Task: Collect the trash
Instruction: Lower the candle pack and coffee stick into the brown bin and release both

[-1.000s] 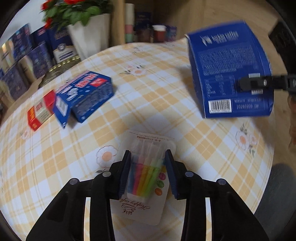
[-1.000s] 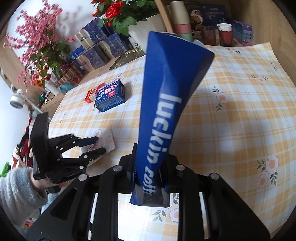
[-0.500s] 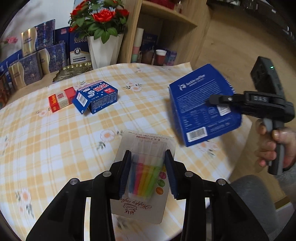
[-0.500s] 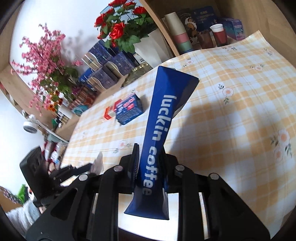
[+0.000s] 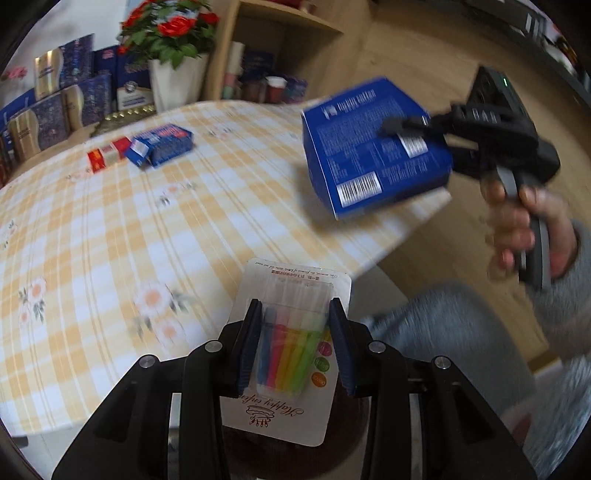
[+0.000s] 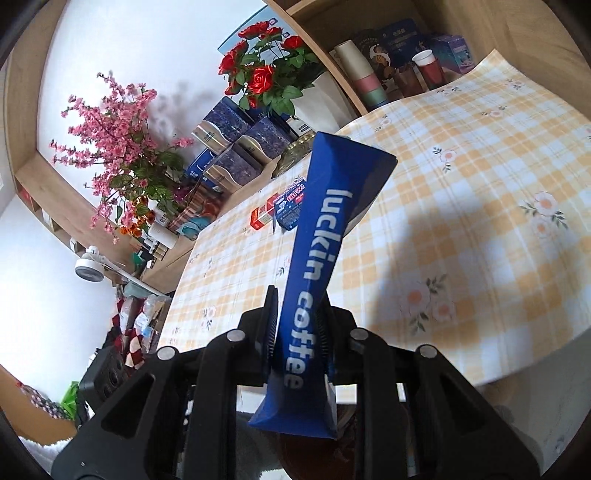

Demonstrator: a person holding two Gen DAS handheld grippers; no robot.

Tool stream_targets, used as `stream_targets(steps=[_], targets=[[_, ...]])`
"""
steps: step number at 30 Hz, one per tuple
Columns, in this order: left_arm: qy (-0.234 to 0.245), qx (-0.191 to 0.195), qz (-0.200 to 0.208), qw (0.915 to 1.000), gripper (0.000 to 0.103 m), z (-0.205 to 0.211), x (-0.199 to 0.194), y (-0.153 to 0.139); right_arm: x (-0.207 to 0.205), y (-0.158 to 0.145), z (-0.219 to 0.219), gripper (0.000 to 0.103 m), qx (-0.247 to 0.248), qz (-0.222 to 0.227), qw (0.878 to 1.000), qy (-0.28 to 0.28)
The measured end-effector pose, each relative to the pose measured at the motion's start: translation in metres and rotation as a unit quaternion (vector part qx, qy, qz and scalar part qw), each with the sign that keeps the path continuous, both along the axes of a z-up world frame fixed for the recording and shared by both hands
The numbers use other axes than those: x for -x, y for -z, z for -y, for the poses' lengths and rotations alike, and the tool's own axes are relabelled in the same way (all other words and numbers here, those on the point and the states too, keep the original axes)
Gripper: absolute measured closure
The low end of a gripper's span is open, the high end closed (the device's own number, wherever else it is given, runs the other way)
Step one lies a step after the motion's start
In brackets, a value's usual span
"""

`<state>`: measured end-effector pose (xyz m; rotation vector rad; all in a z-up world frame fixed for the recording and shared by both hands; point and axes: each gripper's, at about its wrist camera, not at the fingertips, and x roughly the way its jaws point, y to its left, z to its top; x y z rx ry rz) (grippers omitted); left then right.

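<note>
Left gripper [image 5: 294,341]: clamped on a candle pack [image 5: 286,350], a clear blister card with coloured candles, held in the air at the near table edge, its lower end over the floor.

Right gripper [image 6: 298,325]: clamped on a blue box [image 6: 314,266] lettered "luckin coffee", gripped near one end, the rest of it jutting up and forward over the table [image 6: 461,221]. In the left wrist view the same blue box [image 5: 373,147] shows its barcode face, tilted, off the table surface, with the right gripper [image 5: 406,123] pinching its far edge and a hand [image 5: 524,225] on the grip below; a grey sleeve [image 5: 565,295] follows.

Table [image 5: 110,229]: round, covered with a yellow and white check cloth printed with flowers.

Still lying on the table, well apart from both grippers:
- small blue box [image 5: 162,144], open flap toward the camera, near the far edge
- red box [image 5: 107,158], just beside it on the left; whether they touch cannot be told

Surroundings beyond the table:
- white vase [image 5: 179,83] with red roses [image 6: 266,74]
- blue tins [image 6: 240,136], stacked in a row by the vase
- wooden shelf [image 5: 280,29] holding paper cups [image 6: 364,77] and cartons
- pink blossom spray [image 6: 118,147] against the white wall
- wooden floor [image 5: 461,44] to the right

Nothing stands between either gripper and the two boxes left on the cloth. The left wrist view is motion-blurred, so print on the packs is mostly unreadable.
</note>
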<state>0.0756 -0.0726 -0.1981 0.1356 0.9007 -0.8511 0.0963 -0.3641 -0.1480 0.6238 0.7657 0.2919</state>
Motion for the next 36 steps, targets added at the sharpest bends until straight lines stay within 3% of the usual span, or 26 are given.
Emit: stream_targets(steps=[6, 20, 21, 23, 26, 30, 32, 36], targets=[[0.043, -0.053, -0.036, 0.997, 0.067, 0.009, 0.029, 0.033, 0.028, 0.003, 0.001, 0.079, 0.012, -0.005, 1.0, 0.003], [0.033, -0.136, -0.121, 0.9828, 0.064, 0.034, 0.027, 0.11, 0.06, 0.013, 0.001, 0.079, 0.017, -0.022, 1.0, -0.002], [0.028, -0.137, -0.118, 0.983, 0.061, 0.035, 0.028, 0.11, 0.062, 0.013, -0.001, 0.079, 0.021, -0.024, 0.999, -0.005], [0.024, -0.127, -0.105, 0.9861, 0.036, 0.035, 0.029, 0.105, 0.065, 0.013, -0.006, 0.079, 0.024, -0.025, 0.999, -0.014], [0.0, -0.101, -0.077, 0.9919, 0.027, 0.026, 0.031, 0.088, 0.069, 0.013, -0.014, 0.079, 0.022, -0.027, 0.999, -0.031], [-0.078, -0.04, -0.016, 0.996, 0.023, -0.005, 0.036, 0.047, 0.077, 0.018, -0.031, 0.079, 0.019, -0.036, 0.997, -0.062], [-0.115, -0.015, 0.026, 0.9929, 0.014, -0.023, 0.045, 0.027, 0.083, 0.021, -0.043, 0.079, 0.018, -0.039, 0.996, -0.082], [-0.184, -0.01, 0.081, 0.9796, 0.009, -0.057, 0.058, 0.004, 0.092, 0.037, -0.071, 0.079, 0.014, -0.06, 0.99, -0.13]])
